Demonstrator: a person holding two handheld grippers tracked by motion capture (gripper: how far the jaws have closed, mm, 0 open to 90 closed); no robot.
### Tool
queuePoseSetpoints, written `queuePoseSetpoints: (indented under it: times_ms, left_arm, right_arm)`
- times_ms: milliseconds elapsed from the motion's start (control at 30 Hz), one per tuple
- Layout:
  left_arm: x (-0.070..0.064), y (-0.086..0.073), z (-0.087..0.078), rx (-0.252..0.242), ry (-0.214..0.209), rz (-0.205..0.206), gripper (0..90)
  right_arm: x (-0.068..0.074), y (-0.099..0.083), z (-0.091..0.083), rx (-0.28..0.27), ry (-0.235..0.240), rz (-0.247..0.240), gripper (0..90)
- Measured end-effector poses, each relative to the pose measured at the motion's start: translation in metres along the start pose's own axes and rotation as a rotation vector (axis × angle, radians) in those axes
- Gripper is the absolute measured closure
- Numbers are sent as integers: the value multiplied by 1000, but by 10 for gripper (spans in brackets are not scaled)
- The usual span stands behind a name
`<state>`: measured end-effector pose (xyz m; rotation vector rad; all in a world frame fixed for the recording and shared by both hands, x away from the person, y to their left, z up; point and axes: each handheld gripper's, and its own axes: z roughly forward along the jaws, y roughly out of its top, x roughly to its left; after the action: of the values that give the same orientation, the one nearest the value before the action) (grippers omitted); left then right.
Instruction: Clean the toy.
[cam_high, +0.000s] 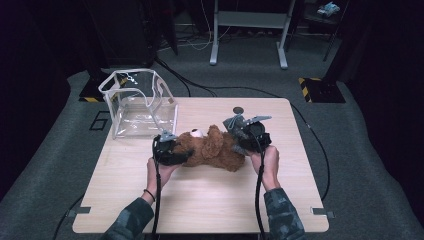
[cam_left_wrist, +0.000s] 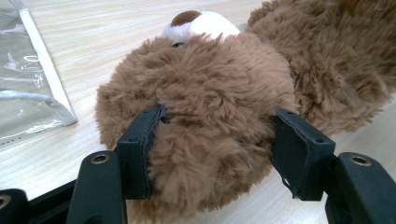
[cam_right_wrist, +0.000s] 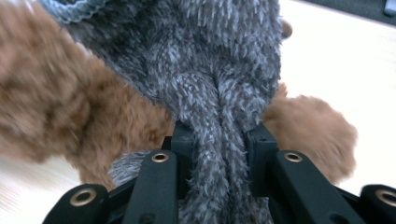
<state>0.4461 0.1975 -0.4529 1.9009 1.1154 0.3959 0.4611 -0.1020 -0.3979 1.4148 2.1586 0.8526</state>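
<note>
Teddy bear (cam_high: 212, 147) lies mid-bench (cam_high: 200, 200). My left claw (cam_high: 167, 150) pinches its head, jaws half closed. Right claw (cam_high: 247, 135) clamps grey knit garment (cam_right_wrist: 219, 84) tight. I judge: hold head steady, pull grey knit slowly rightward, avoid snagging fur.

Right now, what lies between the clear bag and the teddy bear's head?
Bare tabletop. In the left gripper view, only wood separates the clear bag from the teddy bear.
</note>
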Motion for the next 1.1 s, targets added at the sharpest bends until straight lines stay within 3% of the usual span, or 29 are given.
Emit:
queuePoseSetpoints:
  times_ms: [233, 333, 533, 600, 700, 767, 900, 933, 1033, 1100]
  left_arm:
    - [-4, 24, -9, -73, 2, -18, 330]
    - [-6, 29, -4, -59, 11, -15, 323]
    - [-11, 11, 12, -1, 15, -33, 325]
    - [-11, 8, 11, -15, 14, -36, 326]
    - [-10, 4, 10, -13, 10, -7, 328]
    - [-10, 0, 10, -22, 3, -15, 330]
    - [-12, -2, 8, -15, 10, 8, 334]
    - [-12, -3, 7, -10, 10, 16, 334]
    - [-11, -6, 6, -10, 0, 11, 334]
    - [-10, -8, 5, -11, -6, 11, 335]
  right_arm:
    - [4, -14, -2, 24, -1, -45, 713]
    - [5, -21, -4, 29, 8, -57, 713]
    - [6, -29, -12, 35, 48, -52, 712]
    - [5, -24, -22, 11, 57, -43, 711]
    - [5, -12, -35, -33, 54, -54, 711]
    - [8, 0, -40, -47, 52, -58, 711]
    - [19, 17, -24, -42, 98, -52, 710]
    - [23, 20, -16, -30, 103, -75, 710]
    - [36, 18, 6, 47, 80, -107, 711]
    - [37, 14, 13, 65, 71, -106, 712]
